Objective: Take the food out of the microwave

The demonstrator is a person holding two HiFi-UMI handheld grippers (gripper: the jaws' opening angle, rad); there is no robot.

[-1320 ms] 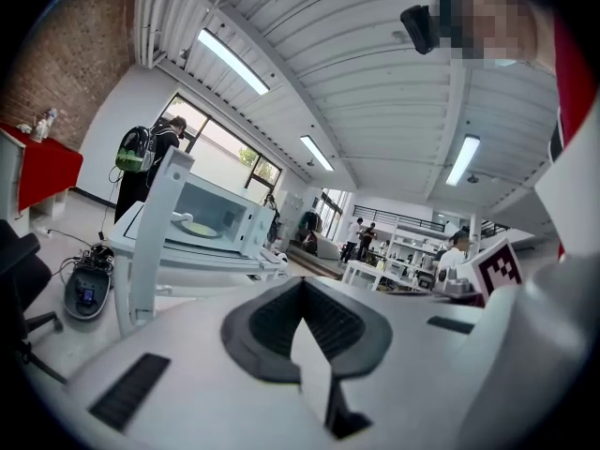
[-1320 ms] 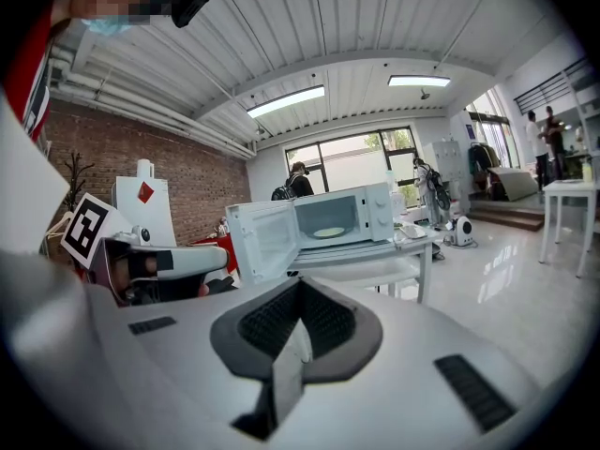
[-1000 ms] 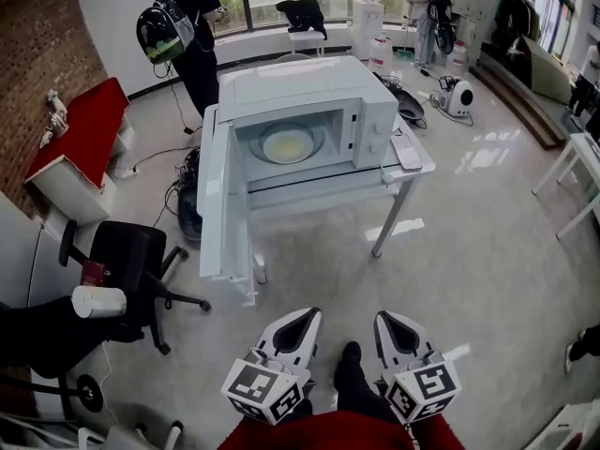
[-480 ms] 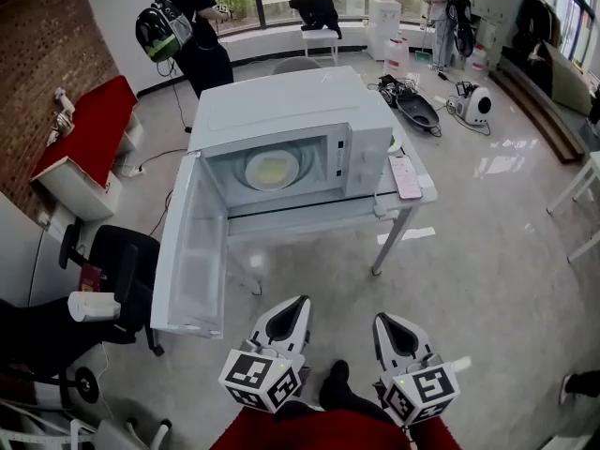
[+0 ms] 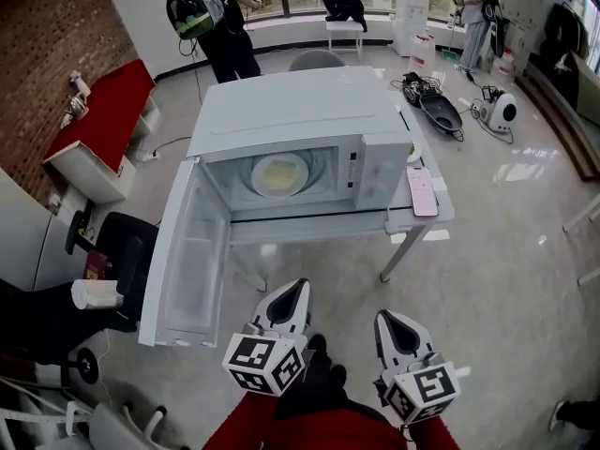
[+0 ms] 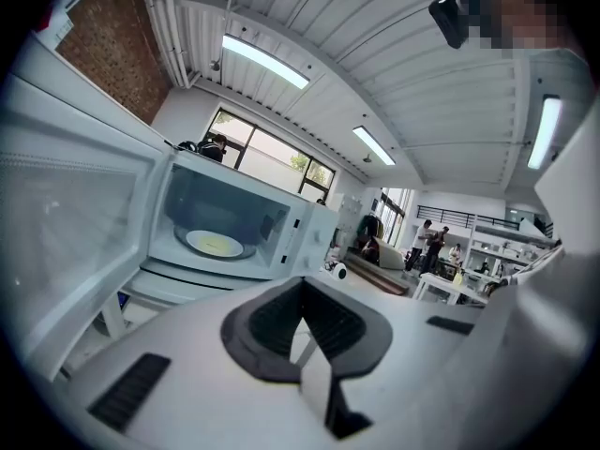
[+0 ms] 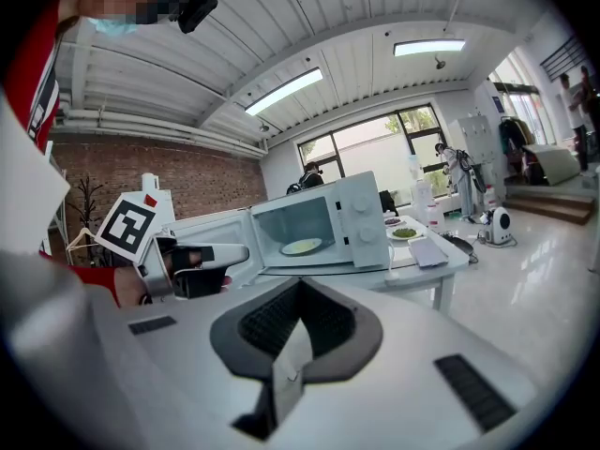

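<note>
2 sets of jaws together, empty, left gripper, right gripper, nearer the open microwave than before

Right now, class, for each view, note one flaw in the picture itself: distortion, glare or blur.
Head view: fisheye bows the room, window glare streaks the floor. Left gripper view: dark round rim, ceiling light blown out, mosaic patch top right. Right gripper view: same rim, overexposed window, mosaic patch top left.
</note>
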